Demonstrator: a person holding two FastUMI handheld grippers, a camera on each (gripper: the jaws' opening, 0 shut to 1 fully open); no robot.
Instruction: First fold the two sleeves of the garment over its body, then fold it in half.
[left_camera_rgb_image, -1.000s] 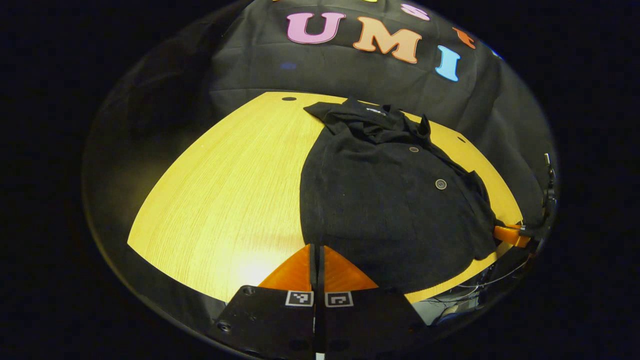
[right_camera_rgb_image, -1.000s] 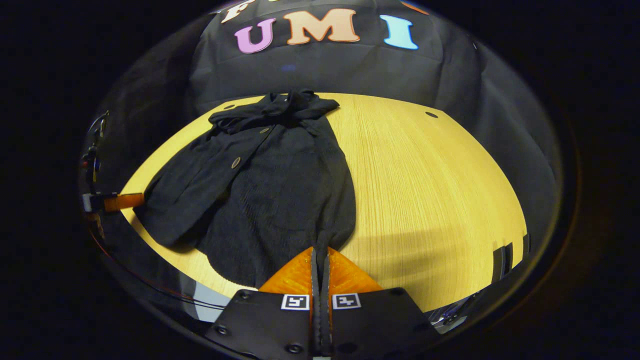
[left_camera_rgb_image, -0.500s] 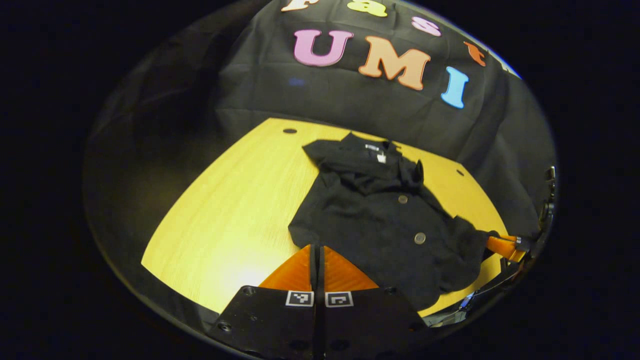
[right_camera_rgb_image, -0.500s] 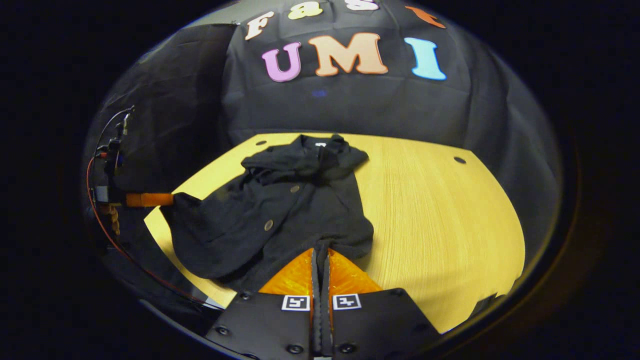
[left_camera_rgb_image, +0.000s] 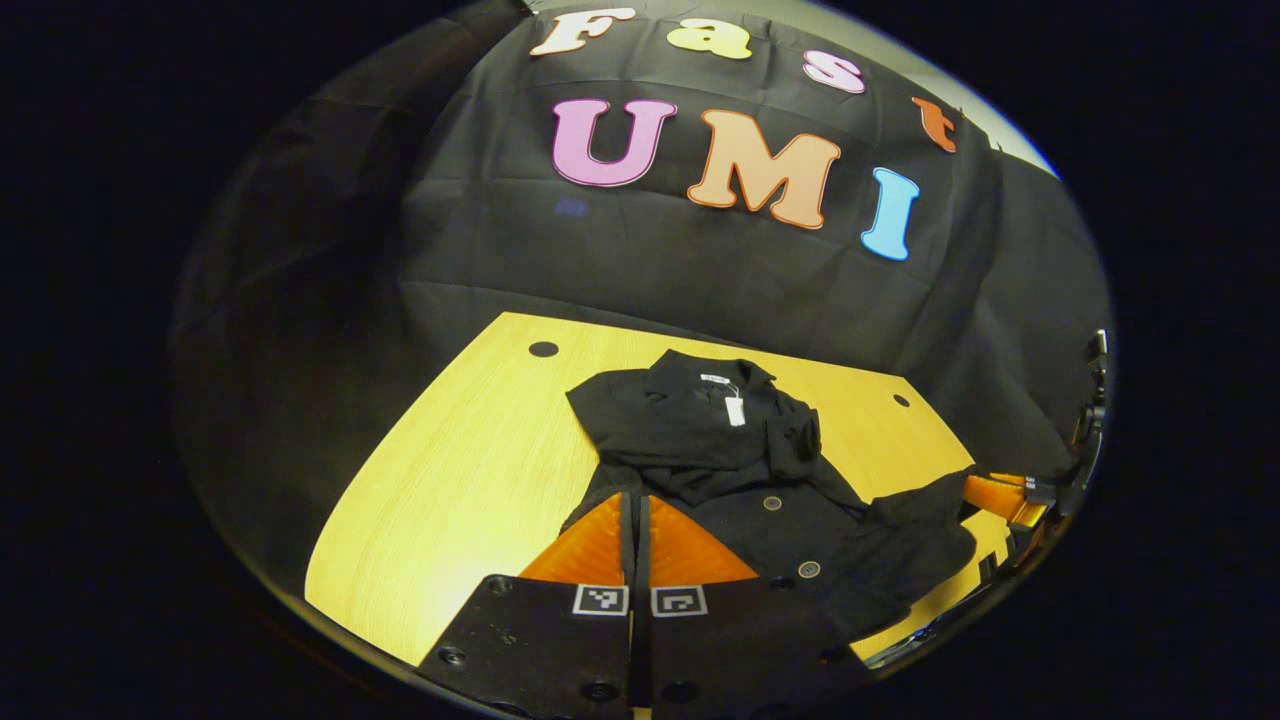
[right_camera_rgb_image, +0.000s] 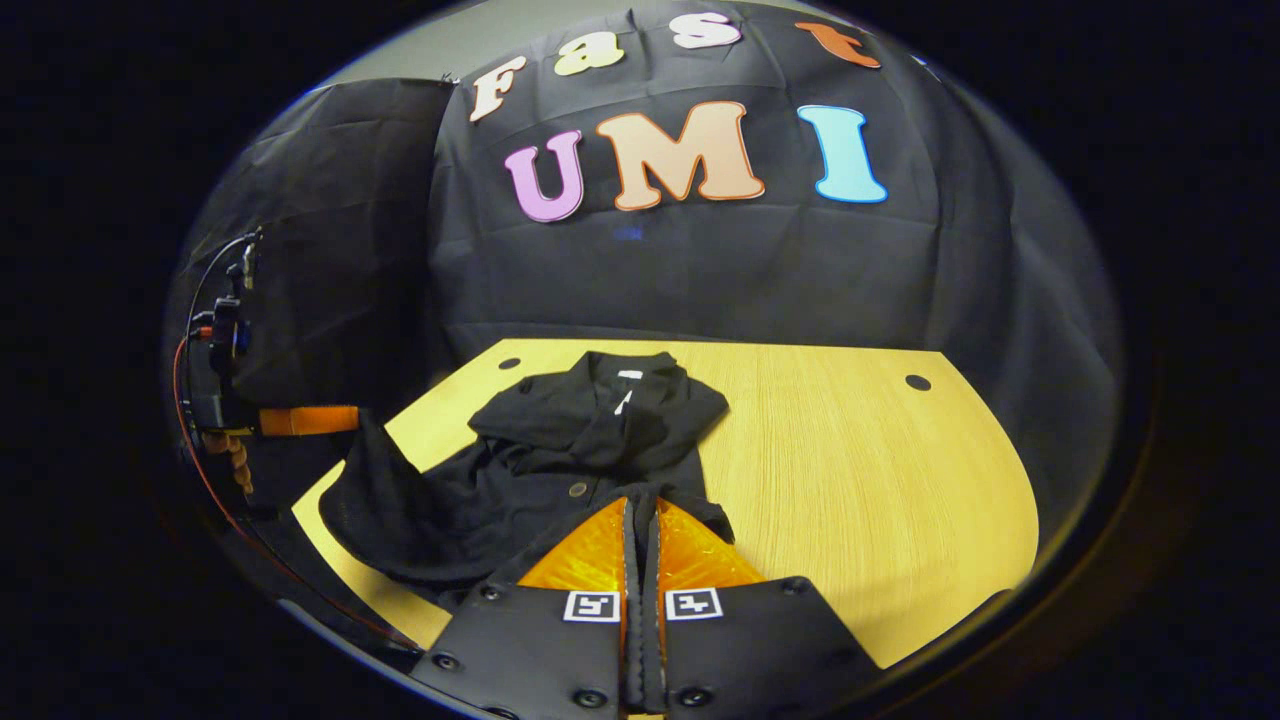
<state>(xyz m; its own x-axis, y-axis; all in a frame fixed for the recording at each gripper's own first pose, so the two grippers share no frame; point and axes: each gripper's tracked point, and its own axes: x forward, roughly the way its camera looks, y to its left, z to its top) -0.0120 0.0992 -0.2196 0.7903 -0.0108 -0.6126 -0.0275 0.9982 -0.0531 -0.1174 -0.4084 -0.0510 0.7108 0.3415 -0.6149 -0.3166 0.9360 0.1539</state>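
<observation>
Garment (left_camera_rgb_image: 740, 450), black with buttons, lies on the wooden table (left_camera_rgb_image: 450, 480), its collar toward the far edge by the booth wall and its hem lifted off the near edge.

We see the left gripper (left_camera_rgb_image: 634, 505) with fingers pressed together, no gap between them; dark cloth sits right at the tips, so we take it as clamped on the hem, though the pinch point itself is hidden by the fingers. In the right gripper view the same left gripper (right_camera_rgb_image: 305, 420) shows far off at the table's left edge, with cloth rising to it.

Right gripper (right_camera_rgb_image: 640, 510) likewise closed tight, a fold of garment (right_camera_rgb_image: 590, 440) pinched at its tips. From the left gripper view it (left_camera_rgb_image: 995, 495) appears small at the right edge, partly cut off.

Sleeves hard to make out: black on black, bunched near the collar. Lower front sags between the two grippers.
</observation>
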